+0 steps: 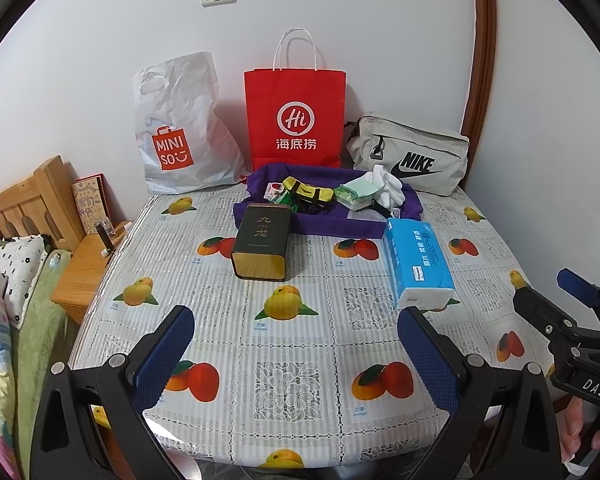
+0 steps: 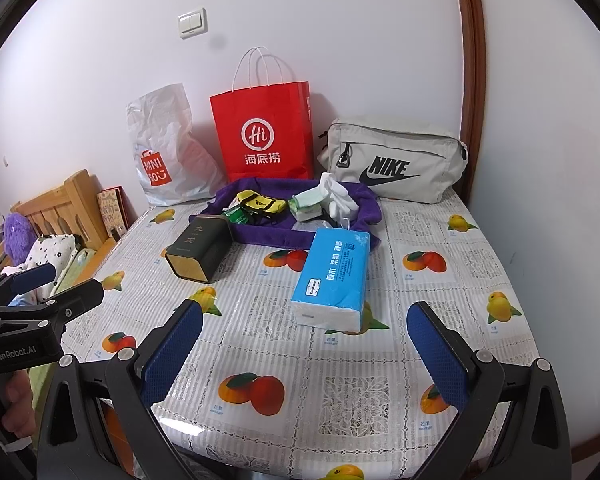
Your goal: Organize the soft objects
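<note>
Tissue pack [image 2: 332, 280] lies on tabletop [image 2: 300, 360] just in front of purple towel [image 2: 260, 236], beyond right tool [image 2: 304, 356] and left tool [image 1: 296, 356], both wide open, empty.

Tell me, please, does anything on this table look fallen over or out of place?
Yes. The dark tea tin lies on its side, gold end toward the cameras, just in front of the purple tray. The blue tissue pack lies at an angle beside it. Both tools, left and right, are open and empty.
</note>
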Tool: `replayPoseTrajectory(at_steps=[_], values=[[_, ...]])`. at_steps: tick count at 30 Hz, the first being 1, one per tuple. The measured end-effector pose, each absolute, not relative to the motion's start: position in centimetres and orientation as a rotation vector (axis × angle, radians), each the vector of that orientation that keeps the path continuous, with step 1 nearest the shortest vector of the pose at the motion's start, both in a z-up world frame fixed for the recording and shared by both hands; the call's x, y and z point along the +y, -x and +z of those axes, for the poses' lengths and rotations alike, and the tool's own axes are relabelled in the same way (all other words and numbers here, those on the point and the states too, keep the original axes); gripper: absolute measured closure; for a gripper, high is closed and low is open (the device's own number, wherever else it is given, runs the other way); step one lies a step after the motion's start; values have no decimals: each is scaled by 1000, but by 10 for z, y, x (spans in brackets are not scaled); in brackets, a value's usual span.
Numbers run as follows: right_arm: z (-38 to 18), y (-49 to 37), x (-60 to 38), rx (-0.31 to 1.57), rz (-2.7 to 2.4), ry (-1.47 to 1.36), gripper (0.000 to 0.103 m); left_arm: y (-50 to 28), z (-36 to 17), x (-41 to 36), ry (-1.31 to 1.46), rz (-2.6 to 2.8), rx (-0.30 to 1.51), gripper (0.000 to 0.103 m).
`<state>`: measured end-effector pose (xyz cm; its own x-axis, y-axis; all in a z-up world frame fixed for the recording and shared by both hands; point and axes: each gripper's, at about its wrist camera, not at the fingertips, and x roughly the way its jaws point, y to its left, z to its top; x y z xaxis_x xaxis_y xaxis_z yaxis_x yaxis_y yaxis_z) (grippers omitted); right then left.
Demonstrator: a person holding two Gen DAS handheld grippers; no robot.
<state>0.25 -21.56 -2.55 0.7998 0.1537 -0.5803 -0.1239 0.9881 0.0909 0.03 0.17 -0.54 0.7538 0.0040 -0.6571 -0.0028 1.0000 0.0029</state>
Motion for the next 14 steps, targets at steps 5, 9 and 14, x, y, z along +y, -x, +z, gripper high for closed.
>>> replayPoseTrajectory(at_steps=[5,9,14], values=[[-26,-4,-215,629,152,-44,2,0,-6,2,0,5,718,0],[-26,-6,-215,630,158,-45,2,1,-8,1,0,8,721,0],[-26,-8,-215,632,159,-42,2,-3,-10,0,5,5,719,0]])
